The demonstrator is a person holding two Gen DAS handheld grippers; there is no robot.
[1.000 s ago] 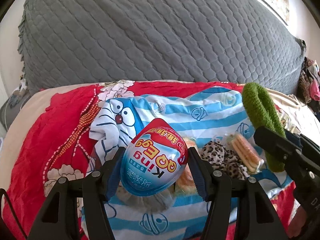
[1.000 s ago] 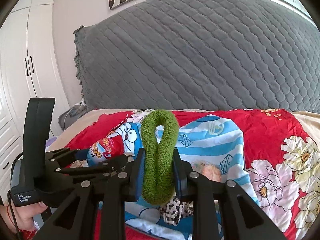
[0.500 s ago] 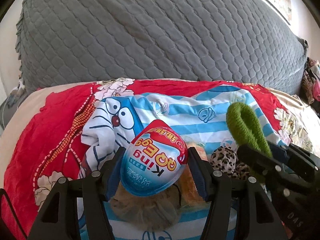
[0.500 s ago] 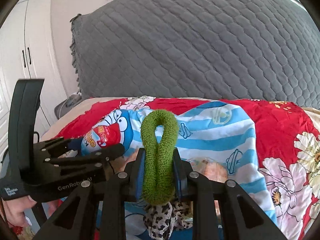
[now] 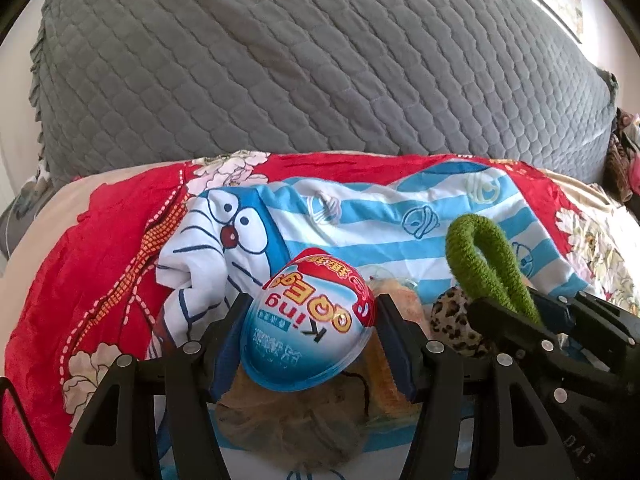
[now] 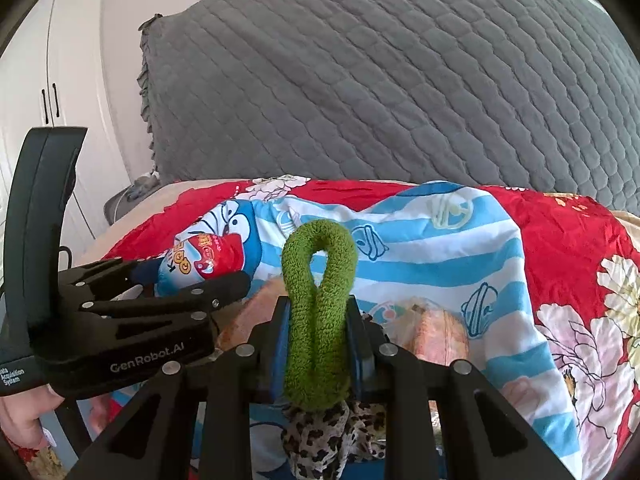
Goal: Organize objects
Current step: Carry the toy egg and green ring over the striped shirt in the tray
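Left tool (image 5: 308, 344) grips the egg pack (image 5: 310, 320) over the striped cloth (image 5: 360, 216) on the bed; lower it gently before letting go. Right tool (image 6: 318, 344) pinches the green scrunchie (image 6: 318, 292) above the leopard one (image 6: 320, 432); set them apart.

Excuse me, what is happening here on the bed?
A person is tidying small things, with a claw in each hand. The left claw grips an egg-shaped snack pack. The right claw pinches a green fuzzy hair tie. Both hang above a blue striped cartoon cloth where a leopard-print scrunchie and wrapped snacks lie.
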